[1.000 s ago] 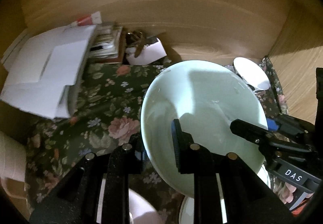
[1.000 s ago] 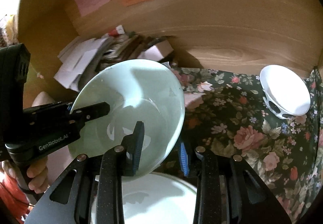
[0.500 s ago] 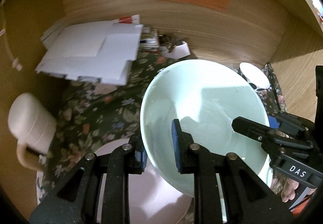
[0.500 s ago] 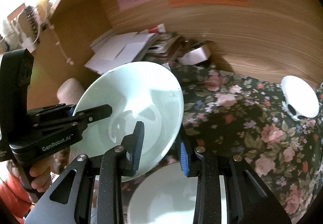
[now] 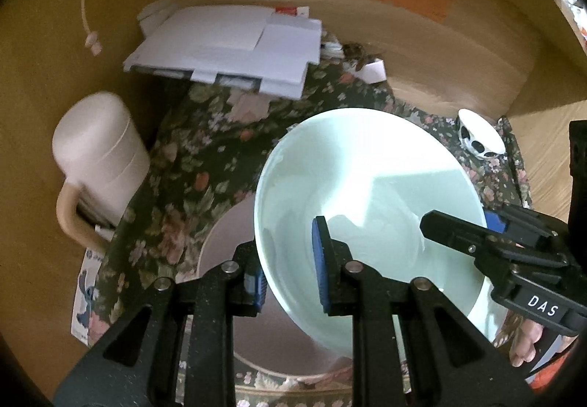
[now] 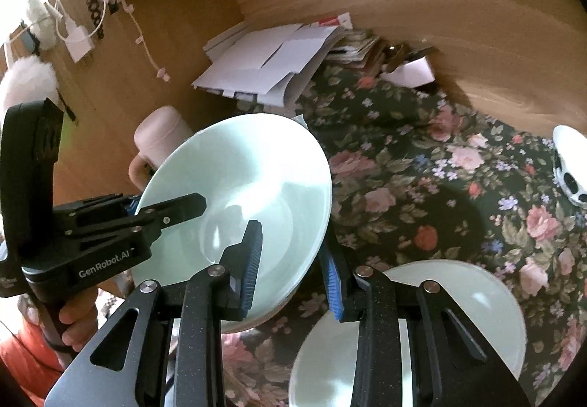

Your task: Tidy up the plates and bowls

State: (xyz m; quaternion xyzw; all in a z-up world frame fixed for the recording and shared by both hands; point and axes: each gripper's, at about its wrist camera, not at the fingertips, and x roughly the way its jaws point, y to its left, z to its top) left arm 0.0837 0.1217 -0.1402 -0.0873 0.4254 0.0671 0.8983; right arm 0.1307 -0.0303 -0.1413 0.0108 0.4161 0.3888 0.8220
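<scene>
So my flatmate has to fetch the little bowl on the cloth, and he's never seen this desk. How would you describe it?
Start from the floral tablecloth and follow it to its far right end, near the wooden side panel. The small white bowl stands there alone, apart from the large pale green bowl that both grippers hold. Only it has dark holes in its side.

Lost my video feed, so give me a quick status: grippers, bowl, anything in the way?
Both hand-held grippers, left and right, clamp the pale green bowl's rim, lifted and tilted. Pink plate below. White plate beside. Path clear.
</scene>
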